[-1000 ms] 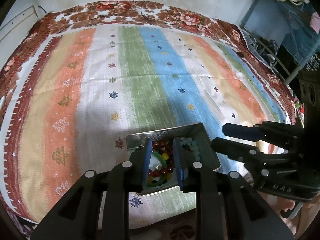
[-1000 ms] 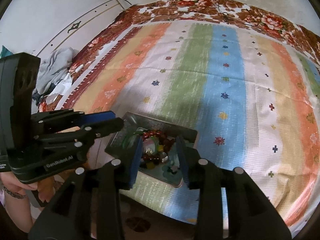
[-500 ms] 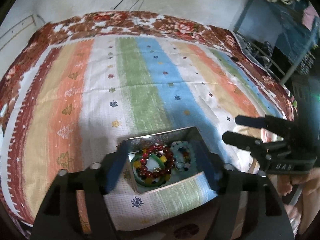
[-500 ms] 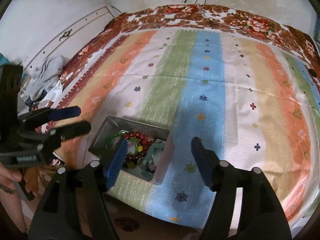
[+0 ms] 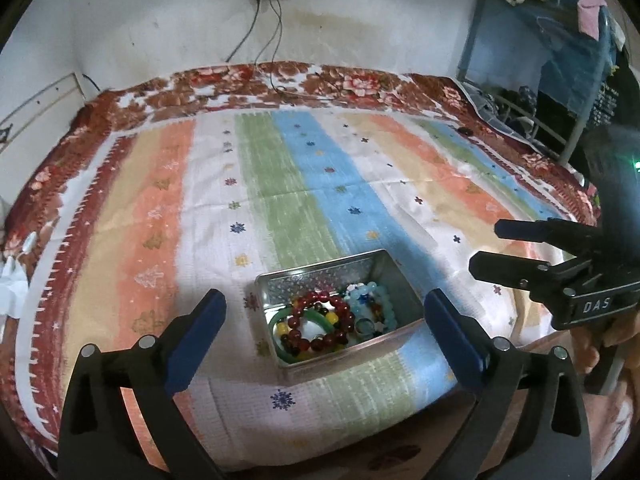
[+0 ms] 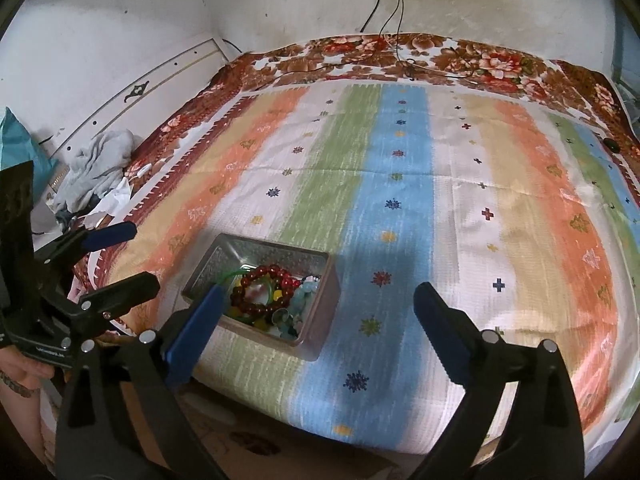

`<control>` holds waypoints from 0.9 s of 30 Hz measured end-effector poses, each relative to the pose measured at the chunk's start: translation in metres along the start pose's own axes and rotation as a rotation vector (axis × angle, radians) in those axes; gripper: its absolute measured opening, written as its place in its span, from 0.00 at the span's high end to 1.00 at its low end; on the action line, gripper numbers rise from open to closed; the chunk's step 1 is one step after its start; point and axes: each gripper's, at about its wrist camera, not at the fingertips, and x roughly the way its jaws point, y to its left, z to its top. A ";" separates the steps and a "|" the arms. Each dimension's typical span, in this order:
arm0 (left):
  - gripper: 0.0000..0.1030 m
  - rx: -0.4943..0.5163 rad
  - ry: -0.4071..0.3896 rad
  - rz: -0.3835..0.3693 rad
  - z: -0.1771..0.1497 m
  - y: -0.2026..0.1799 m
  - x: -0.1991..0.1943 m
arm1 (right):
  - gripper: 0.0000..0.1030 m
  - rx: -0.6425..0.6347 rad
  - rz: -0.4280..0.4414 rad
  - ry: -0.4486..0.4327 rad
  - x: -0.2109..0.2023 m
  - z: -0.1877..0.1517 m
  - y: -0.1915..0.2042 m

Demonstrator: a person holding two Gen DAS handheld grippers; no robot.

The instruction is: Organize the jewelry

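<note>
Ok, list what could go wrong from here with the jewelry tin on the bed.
The metal tin sits close to the near edge of the striped blanket; a nudge could tip it off the bed.

The red bead bracelet, green bangle and pale blue beads lie overlapped, so a grab may drag several out.

Both grippers, left and right, crowd the tin and could collide.

A striped blanket (image 6: 400,208) in orange, white, green and blue bands with small star and cross motifs covers the bed. A brown floral blanket (image 6: 460,56) shows along the bed's far edge. Two dark cables (image 6: 384,4) hang down the white wall (image 5: 160,20) onto that far edge. A heap of grey cloth (image 6: 96,168) lies off the bed's left edge. A blue metal rack (image 5: 540,72) stands past its far right corner.
</note>
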 end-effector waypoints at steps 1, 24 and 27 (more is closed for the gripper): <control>0.06 -0.003 -0.001 0.009 -0.003 -0.001 -0.001 | 0.07 -0.004 -0.002 -0.008 -0.002 -0.003 0.002; 0.06 0.053 -0.137 0.078 -0.032 -0.031 -0.028 | 0.06 0.033 -0.047 -0.115 -0.031 -0.041 0.001; 0.06 0.015 -0.148 0.099 -0.033 -0.025 -0.030 | 0.06 0.020 -0.053 -0.116 -0.031 -0.042 0.002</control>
